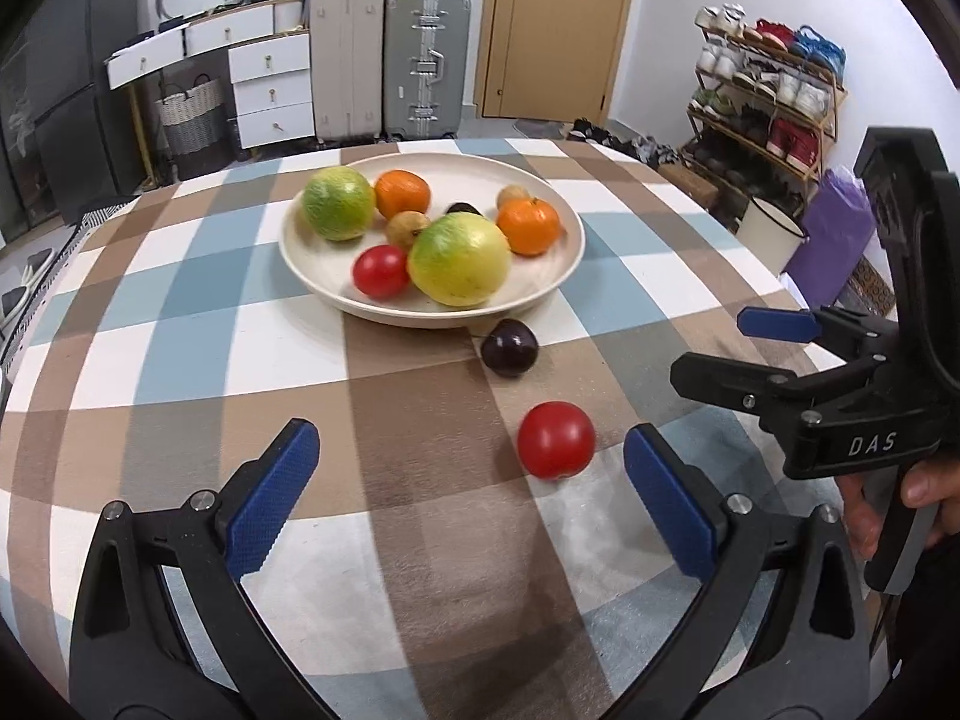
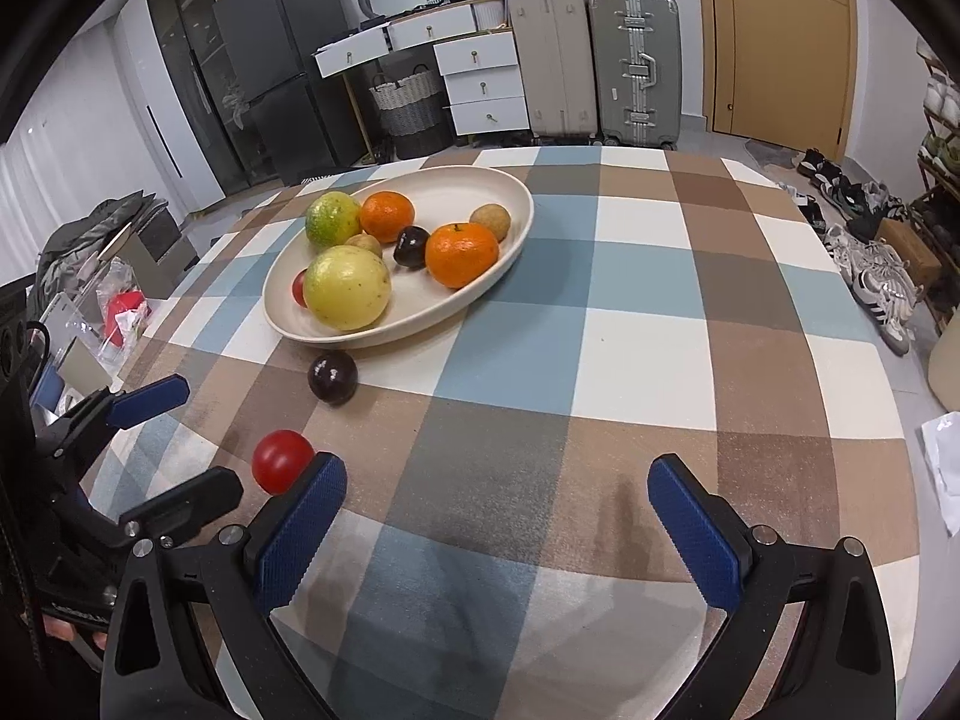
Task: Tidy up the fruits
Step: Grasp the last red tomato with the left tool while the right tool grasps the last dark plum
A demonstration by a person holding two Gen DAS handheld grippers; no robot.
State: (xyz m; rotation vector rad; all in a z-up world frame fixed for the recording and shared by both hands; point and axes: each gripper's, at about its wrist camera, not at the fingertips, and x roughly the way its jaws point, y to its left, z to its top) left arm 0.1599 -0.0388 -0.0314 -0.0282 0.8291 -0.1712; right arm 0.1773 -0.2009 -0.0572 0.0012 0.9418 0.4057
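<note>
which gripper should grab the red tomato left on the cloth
Left, probably. The red tomato lies just ahead of the open left gripper, nearly between its fingers, while it sits off to the left of the open right gripper.

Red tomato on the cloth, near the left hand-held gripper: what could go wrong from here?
1. The red tomato is round and sits off-centre, near the right finger of the open left hand-held gripper; closing could nudge it away.
2. The dark plum lies loose beside the plate; a bump may roll it.
3. The open right hand-held gripper hovers nearby; they could collide.
</note>
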